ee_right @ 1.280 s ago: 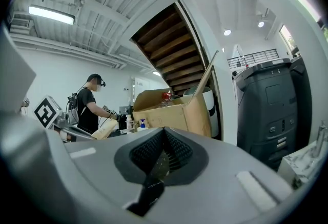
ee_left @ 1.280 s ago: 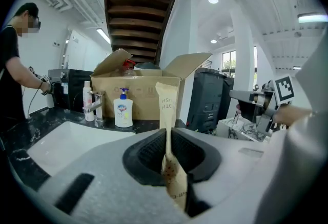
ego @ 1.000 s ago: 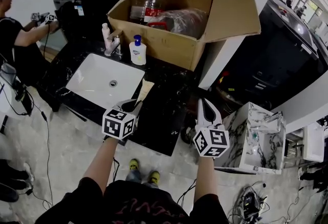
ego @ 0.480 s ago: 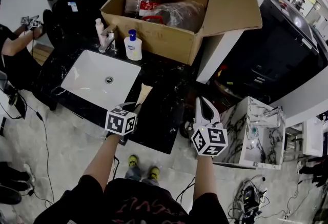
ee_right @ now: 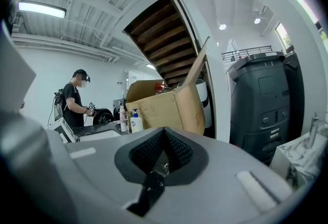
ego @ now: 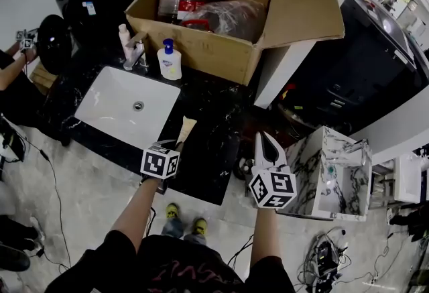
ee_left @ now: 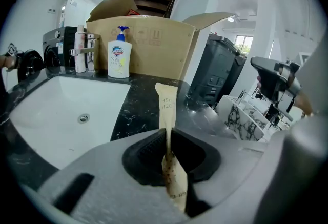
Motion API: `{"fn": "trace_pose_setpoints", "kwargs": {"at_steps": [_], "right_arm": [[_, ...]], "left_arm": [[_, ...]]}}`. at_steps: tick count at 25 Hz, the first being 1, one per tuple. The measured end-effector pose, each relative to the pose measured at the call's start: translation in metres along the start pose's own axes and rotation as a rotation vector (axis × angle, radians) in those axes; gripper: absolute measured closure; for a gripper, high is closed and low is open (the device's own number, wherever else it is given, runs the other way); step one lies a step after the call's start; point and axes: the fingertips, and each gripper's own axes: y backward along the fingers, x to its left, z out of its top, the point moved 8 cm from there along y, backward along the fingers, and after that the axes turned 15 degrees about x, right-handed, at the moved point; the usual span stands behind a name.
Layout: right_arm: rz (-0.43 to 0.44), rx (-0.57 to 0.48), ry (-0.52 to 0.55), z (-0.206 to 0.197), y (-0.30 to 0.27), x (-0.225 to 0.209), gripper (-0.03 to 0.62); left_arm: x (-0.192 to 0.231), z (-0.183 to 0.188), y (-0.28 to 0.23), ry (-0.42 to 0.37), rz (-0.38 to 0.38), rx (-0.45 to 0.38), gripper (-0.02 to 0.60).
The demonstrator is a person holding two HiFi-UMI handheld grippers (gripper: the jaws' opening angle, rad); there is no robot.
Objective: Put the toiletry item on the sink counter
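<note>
A slim brown paper toiletry packet [ee_left: 166,102] stands pinched between the pads of my left gripper [ee_left: 168,133]; the jaws have just been opening a little with the packet still between them. In the head view the packet [ego: 186,129] sticks forward from the left gripper [ego: 175,141], low over the black marble sink counter [ego: 211,151], just right of the white basin [ego: 114,107]. My right gripper [ego: 268,144] hangs off the counter's right end; its jaws [ee_right: 164,133] meet with nothing between them.
A soap pump bottle [ego: 169,60], a faucet [ego: 136,51] and a white tube [ego: 123,35] stand behind the basin. A large open cardboard box [ego: 221,50] fills the counter's back. A marble shelf unit [ego: 328,171] stands at right. A person [ee_right: 77,100] stands at left.
My left gripper has sunk toward the counter with the packet in it. The right gripper has dropped slightly. The person at left has slid toward the picture's edge.
</note>
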Motion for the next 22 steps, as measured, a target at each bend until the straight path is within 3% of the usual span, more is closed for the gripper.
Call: {"fn": "trace_pose_setpoints", "kwargs": {"at_steps": [10,22], "right_arm": [[-0.018,0.013,-0.01,-0.003,-0.003,-0.001,0.591],[-0.02,0.002,-0.005,0.001,-0.001,0.011,0.591]], "left_arm": [[0.002,0.0,-0.008,-0.023,0.012,0.038,0.535],[0.003,-0.001,0.001,-0.04,-0.039,0.005,0.46]]}}
